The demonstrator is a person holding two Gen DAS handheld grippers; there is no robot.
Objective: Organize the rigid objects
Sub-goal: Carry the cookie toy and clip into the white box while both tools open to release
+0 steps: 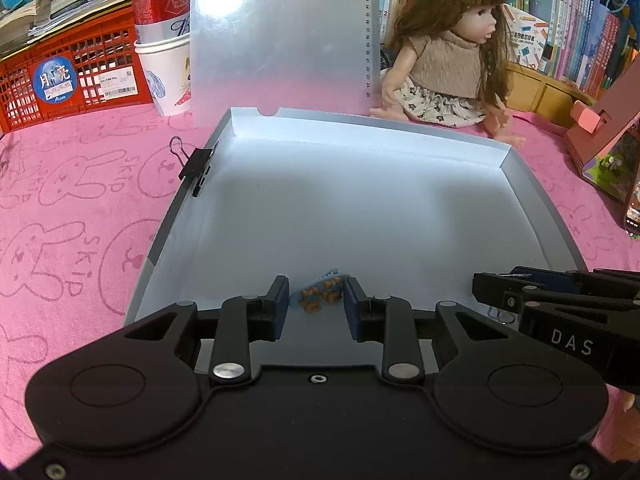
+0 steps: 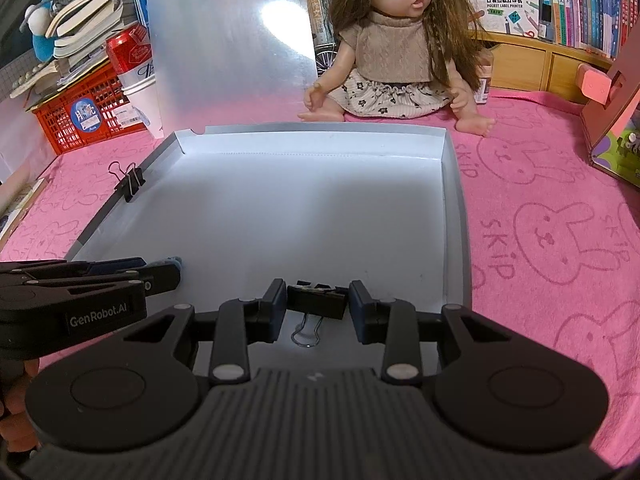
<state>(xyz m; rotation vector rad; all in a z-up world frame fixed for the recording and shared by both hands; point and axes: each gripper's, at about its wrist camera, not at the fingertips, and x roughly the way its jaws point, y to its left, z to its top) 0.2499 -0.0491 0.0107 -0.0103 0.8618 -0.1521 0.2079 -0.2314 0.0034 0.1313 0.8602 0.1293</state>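
A shallow grey box tray [image 1: 360, 200] lies on the pink cloth, also in the right wrist view [image 2: 304, 208]. My left gripper [image 1: 316, 306] is open, its jaws either side of a small blue item with brown bears [image 1: 320, 290] on the tray floor near the front edge. My right gripper [image 2: 318, 306] is open around a black binder clip [image 2: 317, 300] at the tray's front; its wire handle points toward me. A second black binder clip [image 1: 196, 166] is clamped on the tray's left wall, also visible in the right wrist view [image 2: 130, 182]. The right gripper [image 1: 532, 300] shows at right in the left view.
A doll [image 1: 448, 52] sits behind the tray. A clear plastic sheet [image 1: 280, 40] stands upright at the back left. A red crate [image 1: 68, 76], a red can [image 1: 160, 4] in a paper cup, and a pink cardboard house [image 1: 608, 140] surround the tray. Bookshelves lie behind.
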